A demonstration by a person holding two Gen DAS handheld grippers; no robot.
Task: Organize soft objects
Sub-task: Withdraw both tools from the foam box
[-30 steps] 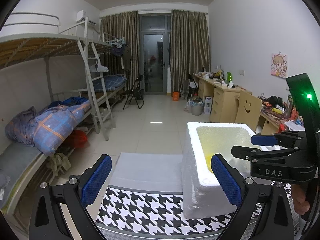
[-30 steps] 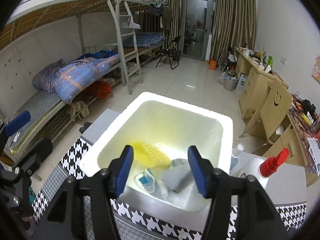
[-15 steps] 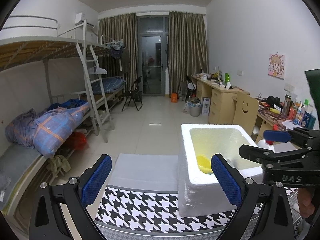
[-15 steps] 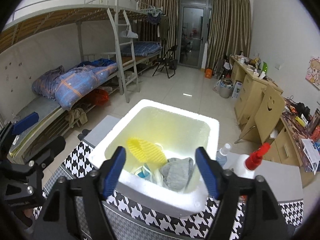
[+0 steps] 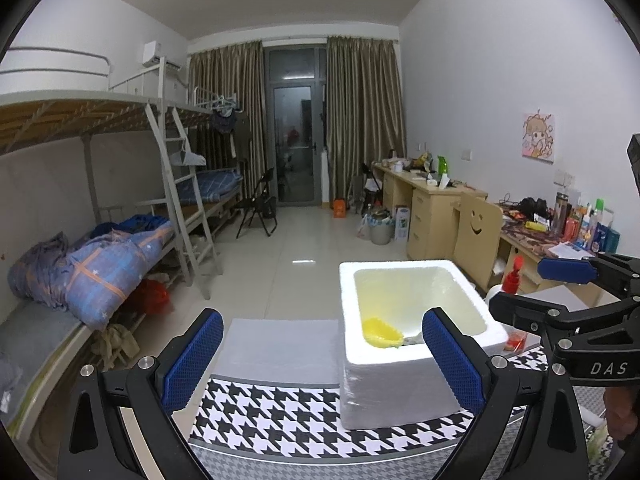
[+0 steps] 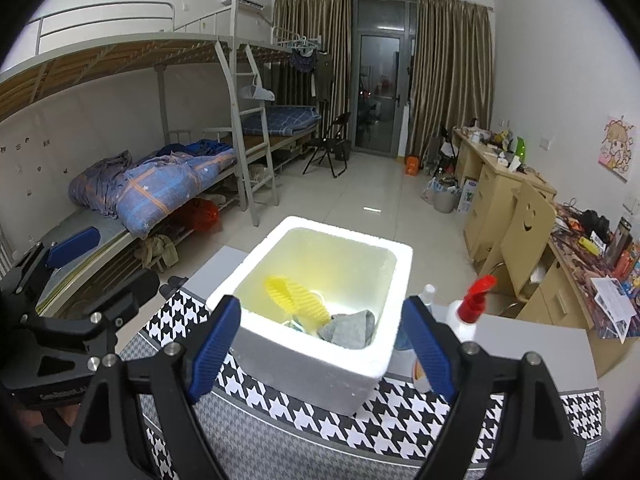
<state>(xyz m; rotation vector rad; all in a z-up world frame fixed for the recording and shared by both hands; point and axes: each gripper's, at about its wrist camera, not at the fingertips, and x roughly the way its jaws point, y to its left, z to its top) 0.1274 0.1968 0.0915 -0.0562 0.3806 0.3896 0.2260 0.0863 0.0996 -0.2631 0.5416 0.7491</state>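
On the houndstooth mat point(image 6: 392, 408), the foam box point(image 6: 320, 364) holds a yellow sponge point(image 6: 298, 300) and grey cloth point(image 6: 350, 328). The right gripper point(image 6: 320, 350) is opening, empty; the left gripper point(image 5: 322, 364) is spread, empty. Swinging toward three o'clock could topple the spray bottle point(image 6: 466, 314).

**Camera placement, both wrists**

Left wrist view: you look forward along your left gripper point(image 5: 322, 364), tilted slightly down, with the white foam box point(image 5: 404, 384) near, right of centre. Right wrist view: you look along your right gripper point(image 6: 320, 344), pitched more steeply down into the box point(image 6: 316, 364) from close above its near rim. Shared: the box, the houndstooth mat point(image 5: 280, 416), bunk beds point(image 6: 168, 184), desks point(image 5: 432, 204), curtained door point(image 6: 380, 92); each view catches the other gripper at its edge
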